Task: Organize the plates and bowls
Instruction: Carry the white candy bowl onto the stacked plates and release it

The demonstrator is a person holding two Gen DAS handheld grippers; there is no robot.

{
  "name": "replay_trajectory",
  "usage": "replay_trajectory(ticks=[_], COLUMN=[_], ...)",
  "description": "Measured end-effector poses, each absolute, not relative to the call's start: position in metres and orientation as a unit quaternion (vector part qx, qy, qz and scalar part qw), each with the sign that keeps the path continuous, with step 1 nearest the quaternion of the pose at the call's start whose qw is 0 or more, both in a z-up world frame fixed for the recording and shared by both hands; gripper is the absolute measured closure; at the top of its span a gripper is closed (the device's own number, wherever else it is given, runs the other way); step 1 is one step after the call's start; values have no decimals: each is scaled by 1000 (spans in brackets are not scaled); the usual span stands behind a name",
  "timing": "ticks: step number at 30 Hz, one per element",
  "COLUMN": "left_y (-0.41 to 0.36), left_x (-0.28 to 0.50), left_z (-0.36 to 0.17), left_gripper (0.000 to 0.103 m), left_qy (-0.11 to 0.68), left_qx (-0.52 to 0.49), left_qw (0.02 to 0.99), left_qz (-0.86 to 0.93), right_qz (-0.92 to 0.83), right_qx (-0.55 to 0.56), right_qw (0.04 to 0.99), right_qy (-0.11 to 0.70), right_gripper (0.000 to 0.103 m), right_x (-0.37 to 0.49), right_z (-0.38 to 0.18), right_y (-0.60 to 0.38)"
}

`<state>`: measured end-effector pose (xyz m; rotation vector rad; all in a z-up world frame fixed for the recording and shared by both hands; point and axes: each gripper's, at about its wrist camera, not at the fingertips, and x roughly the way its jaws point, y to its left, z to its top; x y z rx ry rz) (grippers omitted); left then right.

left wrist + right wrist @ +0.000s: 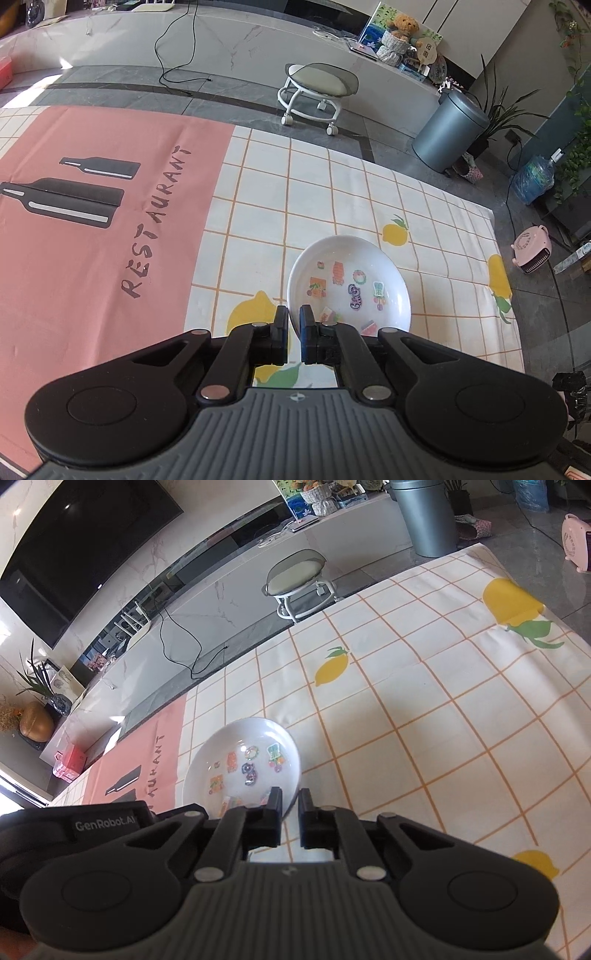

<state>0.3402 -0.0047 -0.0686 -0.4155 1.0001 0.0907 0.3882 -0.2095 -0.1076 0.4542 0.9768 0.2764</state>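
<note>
**White bowl pinched from two sides over the checked cloth**

White and glossy, the bowl (349,280) carries small coloured stickers across its inside and sits over the cream, orange-gridded part of the tablecloth (332,192). Beside the bowl, on the far side from the heater, lies the cloth's pink panel with black bottle shapes and the word RESTAURANT. A printed lemon (395,230) shows just beyond the bowl's far rim.

From the left wrist view, the left gripper (294,319) has its two black fingers drawn close together with the bowl's near rim caught between them, one finger outside the wall and the other inside. From the right wrist view, the right gripper (290,801) grips the same bowl (242,764) likewise, its fingers narrowed on the rim at the opposite side; the left gripper's black body shows at that view's lower left edge, touching the bowl's rim.

Beyond the bowl, off the cloth, a white rolling stool (319,92) stands on the grey floor. Further from the bowl stand a grey bin (448,133) and a small pink heater (532,251).
</note>
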Motion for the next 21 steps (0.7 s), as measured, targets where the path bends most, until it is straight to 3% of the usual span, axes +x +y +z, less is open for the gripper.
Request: replay_trajectory(ticks=[21], left_y=[-68], left_x=[226], left_z=[-4], left_gripper=[98], left_qy=[438], left_qx=[-212], left_qw=[873], left_qz=[-38], right_qz=[90], right_qx=[281], right_qw=[872], right_qy=[391], right_gripper=[99], right_x=[252], right_z=[-34], right_y=[-299])
